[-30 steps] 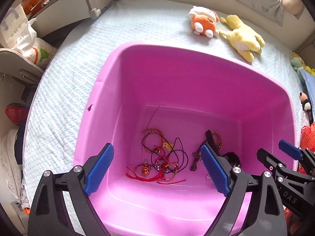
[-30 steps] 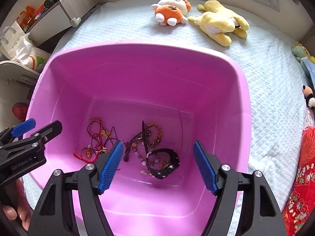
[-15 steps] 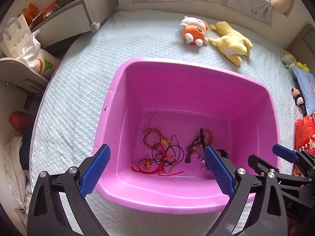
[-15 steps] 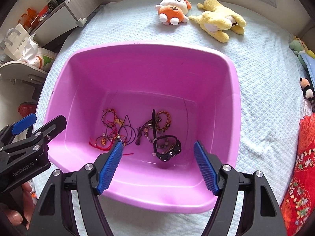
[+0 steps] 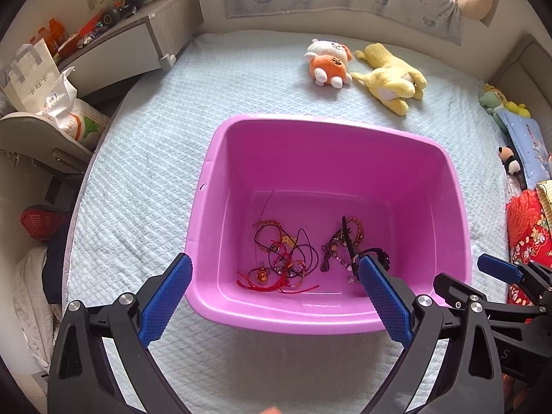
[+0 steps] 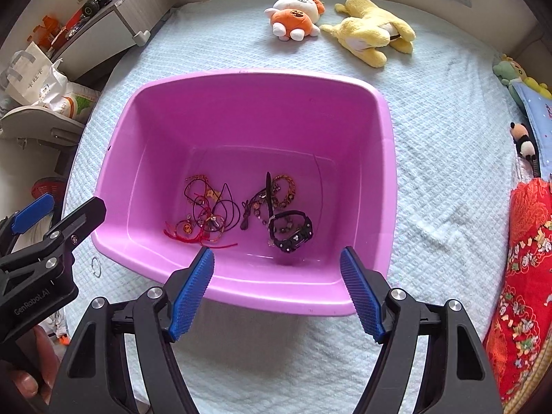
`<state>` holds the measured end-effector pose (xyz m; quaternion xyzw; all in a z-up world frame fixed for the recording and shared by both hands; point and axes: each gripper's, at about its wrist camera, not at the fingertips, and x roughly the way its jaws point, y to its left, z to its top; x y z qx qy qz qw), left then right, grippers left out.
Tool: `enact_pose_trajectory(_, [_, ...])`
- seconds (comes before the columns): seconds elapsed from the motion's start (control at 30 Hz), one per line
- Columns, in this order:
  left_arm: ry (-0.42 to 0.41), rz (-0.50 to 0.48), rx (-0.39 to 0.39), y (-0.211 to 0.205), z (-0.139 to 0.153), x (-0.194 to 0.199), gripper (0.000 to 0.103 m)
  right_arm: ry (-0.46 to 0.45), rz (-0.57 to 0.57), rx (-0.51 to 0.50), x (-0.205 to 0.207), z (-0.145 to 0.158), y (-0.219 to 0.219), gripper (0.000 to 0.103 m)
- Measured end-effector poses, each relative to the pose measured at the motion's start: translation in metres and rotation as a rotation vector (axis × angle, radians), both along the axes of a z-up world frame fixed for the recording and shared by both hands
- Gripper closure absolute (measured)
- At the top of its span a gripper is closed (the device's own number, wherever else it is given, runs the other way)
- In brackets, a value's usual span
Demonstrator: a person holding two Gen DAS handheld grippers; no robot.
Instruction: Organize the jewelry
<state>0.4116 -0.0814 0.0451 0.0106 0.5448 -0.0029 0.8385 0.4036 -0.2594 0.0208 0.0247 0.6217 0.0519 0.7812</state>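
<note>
Two released grippers hanging over a pink tub of tangled jewelry.
A stray ring is lying on the bed left of the tub, nearer the empty left gripper than the empty right gripper.

black bracelet half hidden, charms indistinct

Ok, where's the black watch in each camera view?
Left wrist: the black watch lies low right in the pink tub, partly hidden behind a blue pad.
Right wrist: black watch in full view, right of centre.
Shared landmark: orange plush toy.
</note>
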Motion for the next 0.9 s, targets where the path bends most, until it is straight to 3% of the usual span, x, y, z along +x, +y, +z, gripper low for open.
enact_pose_trajectory(0.9, [-0.020,-0.019,0.015,-0.008,0.029,-0.025,0.007,-0.027,-0.006,-0.017,-0.029,0.027,0.004,0.031])
